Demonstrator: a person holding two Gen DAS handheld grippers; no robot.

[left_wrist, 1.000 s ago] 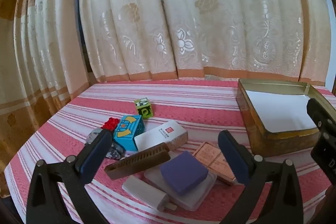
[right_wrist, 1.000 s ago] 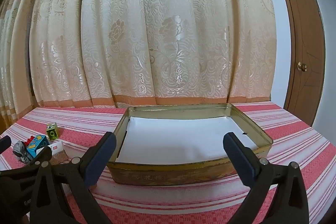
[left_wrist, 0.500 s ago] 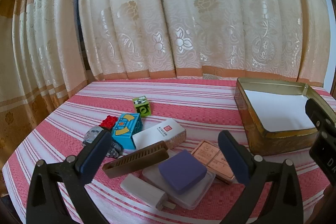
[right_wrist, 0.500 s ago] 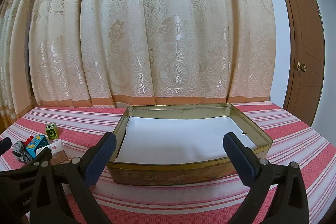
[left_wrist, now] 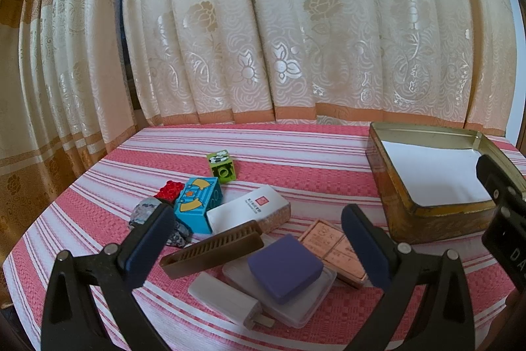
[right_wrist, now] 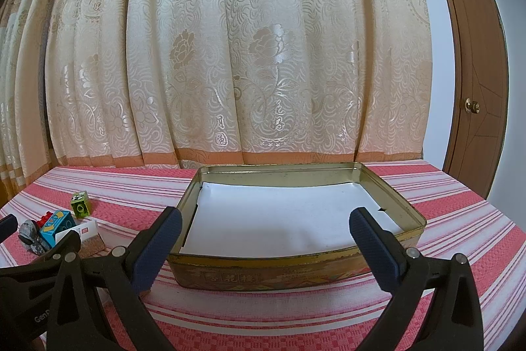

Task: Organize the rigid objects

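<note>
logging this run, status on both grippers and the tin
Left hand-held gripper open, over the pile. Right hand-held gripper open, empty. Tin holds only white paper. Nothing blocking.

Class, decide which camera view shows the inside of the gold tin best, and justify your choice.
The right wrist view: the gold tin faces the camera, showing all four walls and the white paper lining. The left wrist view shows it at the right edge, partly behind the right gripper.

Tin (right_wrist: pixel 296 272) interior clear; object pile (left_wrist: pixel 250 239) crowded, bare cloth (left_wrist: pixel 312 166) between pile and tin.
</note>
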